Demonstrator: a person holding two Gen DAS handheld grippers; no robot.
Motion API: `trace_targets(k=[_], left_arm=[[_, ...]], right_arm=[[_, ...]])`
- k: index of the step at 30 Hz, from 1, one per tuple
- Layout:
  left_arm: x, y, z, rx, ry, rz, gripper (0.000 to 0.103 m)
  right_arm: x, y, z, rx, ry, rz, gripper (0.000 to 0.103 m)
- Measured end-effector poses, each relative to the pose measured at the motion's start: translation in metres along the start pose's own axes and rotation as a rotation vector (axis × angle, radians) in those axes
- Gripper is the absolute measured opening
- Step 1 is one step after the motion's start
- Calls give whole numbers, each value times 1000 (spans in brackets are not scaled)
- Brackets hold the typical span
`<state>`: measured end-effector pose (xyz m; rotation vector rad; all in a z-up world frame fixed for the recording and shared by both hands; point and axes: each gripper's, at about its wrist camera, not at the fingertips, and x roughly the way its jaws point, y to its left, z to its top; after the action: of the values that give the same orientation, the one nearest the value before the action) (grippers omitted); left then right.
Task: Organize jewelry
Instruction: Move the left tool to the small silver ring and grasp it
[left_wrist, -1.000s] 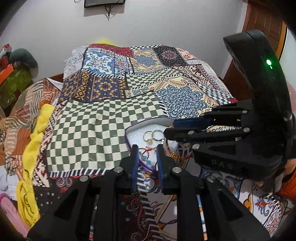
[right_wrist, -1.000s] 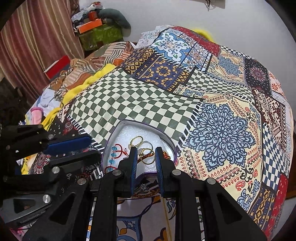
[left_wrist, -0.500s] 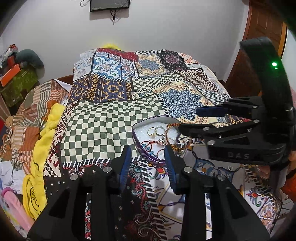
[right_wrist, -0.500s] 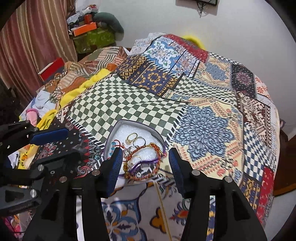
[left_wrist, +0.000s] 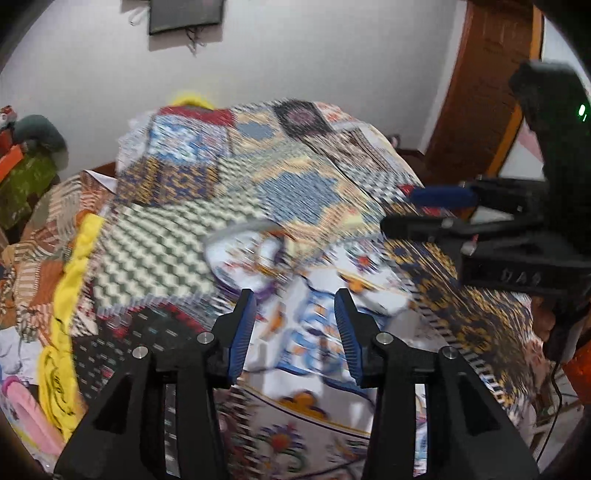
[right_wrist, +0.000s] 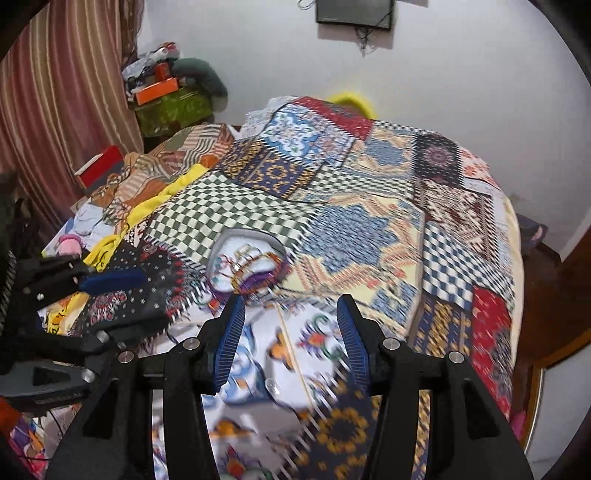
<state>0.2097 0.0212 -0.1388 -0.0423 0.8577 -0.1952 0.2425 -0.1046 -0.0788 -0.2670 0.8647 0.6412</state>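
A heart-shaped tin with a white lining lies on the bedspread, blurred by motion. It holds rings and beaded bracelets. My right gripper hangs above and short of the tin, open, with nothing between its blue pads. My left gripper is also short of the tin. Its jaws are opening and hold nothing. The right gripper shows at the right edge of the left wrist view. The left gripper shows at the left edge of the right wrist view.
A patchwork bedspread covers the bed. A yellow cloth and a heap of clothes lie along its left side. Striped curtains, stacked boxes and a wooden door stand around the bed.
Both grippers have opened wider and drawn back and up from the tin. A beaded bracelet now lies across the tin's near part.
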Motion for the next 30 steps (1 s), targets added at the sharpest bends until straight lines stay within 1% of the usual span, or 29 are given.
trace_targets(k=[4,6,8,11,13,14,15,17,22,26,29,30], left_arm=[[20,-30,-13,46,56,-26,43],[29,-41,-15,68,67,-38,43],[37,-51,-16,89,68,-67,43],[54,-62,-15,112,90,-80,43],[66,-65,-14,116,109,-84,38],[71,-66,-15,120,122,-83,32],[75,-66,-14,121,133,-85,29],[76,-65,-14,116,130,-98,27],[84,-61,-13,84,156,-131,25],[88,-60,-13,78,154,-112,17],[88,-59,-15,69,148,-104,9],[88,-58,-15,65,146,-104,9]], right_arm=[[-8,-14,-19,15,6,-31,48],[-9,-20,-25,22,12,-40,48],[-10,-27,-32,40,18,-38,48],[-9,-38,-41,75,27,-26,48],[-7,-45,-46,97,32,-18,48],[-6,-48,-48,106,34,-15,48],[-5,-50,-51,112,35,-12,48],[-3,-55,-55,129,38,0,48],[3,-61,-61,157,44,17,48],[9,-62,-62,170,52,33,48],[9,-60,-63,168,51,36,48],[8,-59,-63,167,50,36,48]])
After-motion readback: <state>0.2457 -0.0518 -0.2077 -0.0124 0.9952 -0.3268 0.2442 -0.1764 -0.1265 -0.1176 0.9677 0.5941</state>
